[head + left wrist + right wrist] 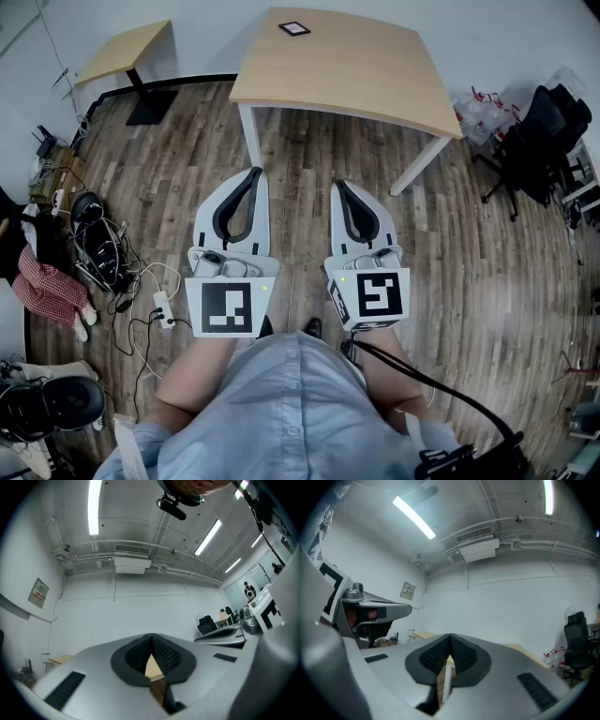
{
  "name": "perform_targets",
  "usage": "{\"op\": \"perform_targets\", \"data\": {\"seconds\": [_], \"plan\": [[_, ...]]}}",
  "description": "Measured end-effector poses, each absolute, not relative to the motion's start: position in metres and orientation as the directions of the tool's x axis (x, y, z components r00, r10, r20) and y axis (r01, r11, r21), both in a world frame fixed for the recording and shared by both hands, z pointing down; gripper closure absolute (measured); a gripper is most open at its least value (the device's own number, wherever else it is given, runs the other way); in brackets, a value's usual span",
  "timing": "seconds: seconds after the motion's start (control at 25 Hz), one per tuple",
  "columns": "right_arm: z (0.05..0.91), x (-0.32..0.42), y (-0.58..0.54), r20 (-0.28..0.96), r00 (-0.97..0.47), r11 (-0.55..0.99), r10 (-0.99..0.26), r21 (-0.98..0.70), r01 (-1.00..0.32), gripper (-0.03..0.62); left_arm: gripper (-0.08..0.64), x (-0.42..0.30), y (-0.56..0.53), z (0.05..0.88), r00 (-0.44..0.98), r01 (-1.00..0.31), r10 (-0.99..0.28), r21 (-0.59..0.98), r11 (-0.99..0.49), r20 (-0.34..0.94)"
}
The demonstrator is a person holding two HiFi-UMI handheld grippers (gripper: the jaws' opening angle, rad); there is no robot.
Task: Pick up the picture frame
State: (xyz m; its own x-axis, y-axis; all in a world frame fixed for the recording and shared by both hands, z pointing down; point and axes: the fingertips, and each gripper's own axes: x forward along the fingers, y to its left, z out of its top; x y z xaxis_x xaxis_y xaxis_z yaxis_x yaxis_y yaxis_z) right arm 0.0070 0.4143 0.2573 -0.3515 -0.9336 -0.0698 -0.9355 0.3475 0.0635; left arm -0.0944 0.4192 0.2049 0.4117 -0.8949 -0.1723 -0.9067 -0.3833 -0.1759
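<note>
Light-blue shirt [281, 403] at 6 o'clock. White left hand-held gripper [255, 174] and right hand-held gripper [338, 186] both closed tip-to-tip, empty, over wood-plank floor [169, 187]. Black-rimmed square picture frame [294, 28] at 12 o'clock, flat on light wooden desk [356, 75].

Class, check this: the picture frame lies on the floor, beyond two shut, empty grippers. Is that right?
No. The picture frame lies on the table, not the floor; the head view shows it. It is beyond the left gripper and right gripper, both shut and empty.
</note>
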Motion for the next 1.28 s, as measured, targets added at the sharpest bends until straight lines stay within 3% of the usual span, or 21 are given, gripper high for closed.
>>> {"op": "perform_targets", "data": {"seconds": [0.56,1.28], "plan": [[0.255,0.051,0.418,-0.115,-0.332,0.331,-0.936,0.027,-0.943,0.592,0.558,-0.056,0.421,0.206,0.419,-0.903,-0.894,-0.182,-0.390,-0.159],[0.296,0.095,0.352,-0.038,-0.346,0.346,-0.938,0.005,-0.938,0.591,0.558,-0.029,0.356,0.245,0.375,-0.920,-0.922,-0.160,-0.357,-0.095]]}}
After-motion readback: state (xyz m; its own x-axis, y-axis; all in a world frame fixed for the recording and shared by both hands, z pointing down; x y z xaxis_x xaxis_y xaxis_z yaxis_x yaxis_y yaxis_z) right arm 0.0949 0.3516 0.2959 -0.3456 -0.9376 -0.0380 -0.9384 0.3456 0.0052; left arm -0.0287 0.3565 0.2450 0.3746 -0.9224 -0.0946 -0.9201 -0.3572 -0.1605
